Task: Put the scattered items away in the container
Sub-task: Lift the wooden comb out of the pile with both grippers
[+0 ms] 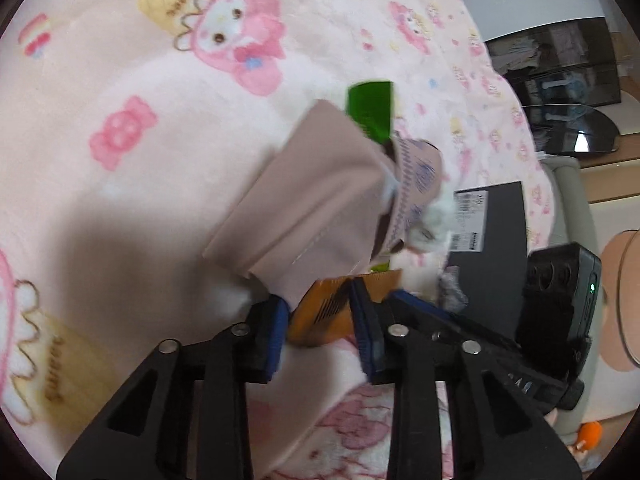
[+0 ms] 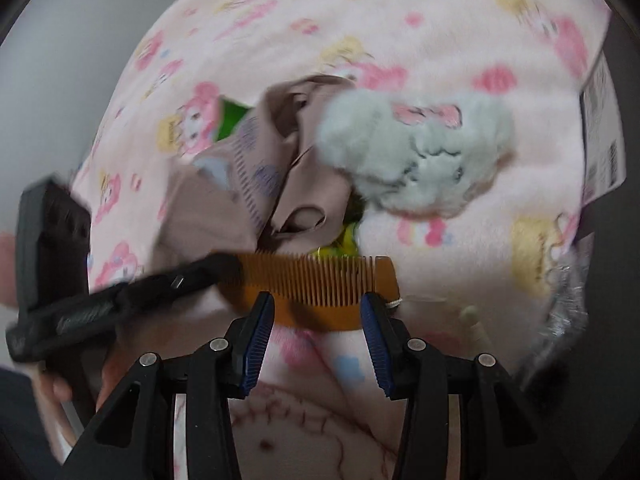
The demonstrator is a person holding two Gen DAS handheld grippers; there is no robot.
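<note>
Left tool (image 1: pixel 324 320) grips our orange comb (image 1: pixel 320 312), lower centre | right tool (image 2: pixel 318 320) gapes beneath it, apparently to take over | beige pouch (image 1: pixel 304 200) behind.

A soft, fleecy blanket (image 1: pixel 132 184) with printed cartoon figures is seen, its nap matt and slightly fuzzy. A mauve cloth pouch (image 1: pixel 304 200) is shown as smooth woven fabric, matt, with a stitched seam. The orange comb (image 2: pixel 316 284) is seen as translucent, smooth plastic with a faint gloss. A fluffy pale grey-green plush piece (image 2: pixel 416 152) is shown, long-piled and rough. A green item (image 1: pixel 370 110) is rendered as glossy translucent plastic. A black box (image 1: pixel 504 220) is seen as matt card bearing a white paper label. The gripper fingers (image 2: pixel 258 340) are faced with ribbed blue pads on matt black plastic, fastened by shiny metal pins.
</note>
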